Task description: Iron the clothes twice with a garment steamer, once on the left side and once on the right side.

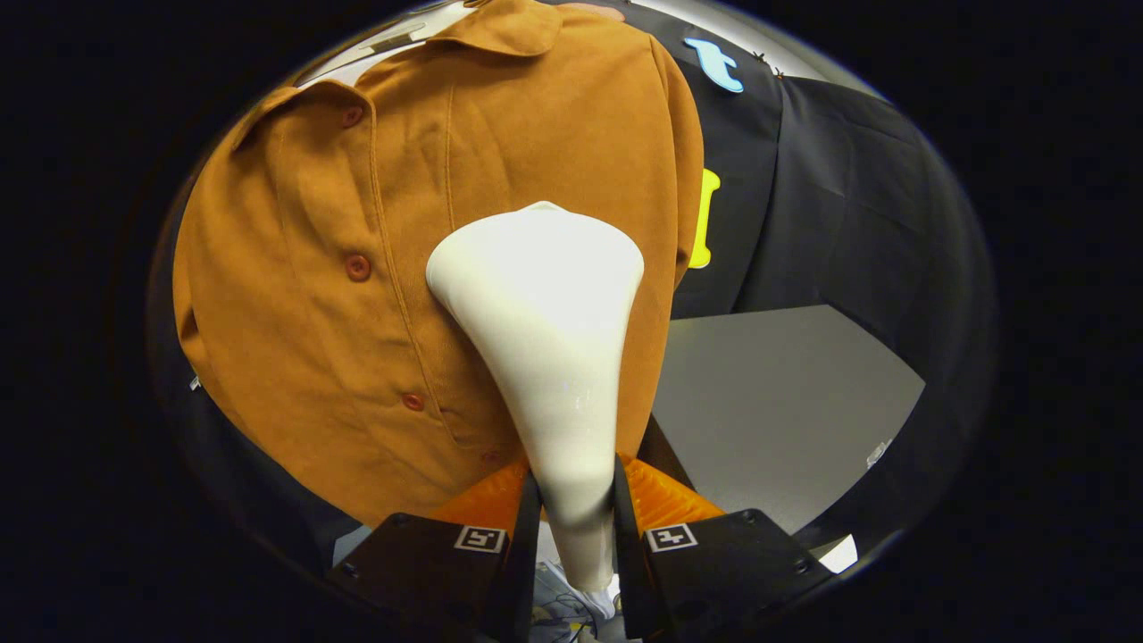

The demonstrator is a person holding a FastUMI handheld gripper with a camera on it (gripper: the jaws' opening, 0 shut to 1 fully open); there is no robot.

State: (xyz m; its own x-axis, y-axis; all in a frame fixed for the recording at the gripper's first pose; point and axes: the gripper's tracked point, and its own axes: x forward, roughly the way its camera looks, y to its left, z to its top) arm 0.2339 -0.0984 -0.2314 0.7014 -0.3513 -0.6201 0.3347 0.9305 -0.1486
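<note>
While the narrow handle of the cream-white, funnel-shaped plastic garment steamer [545, 357] is clamped between the two fingers of the gripper [576, 500], its wide head is pressed flat against the hanging rust-orange buttoned shirt [357, 268] just ahead of them. The head is set on the shirt's front panel, beside the button placket and its row of round buttons. The shirt is hung upright with its collar at the top. A grey worktop [777, 402] is seen beyond the fingers, to the side of the shirt, before the dark cloth wall.
</note>
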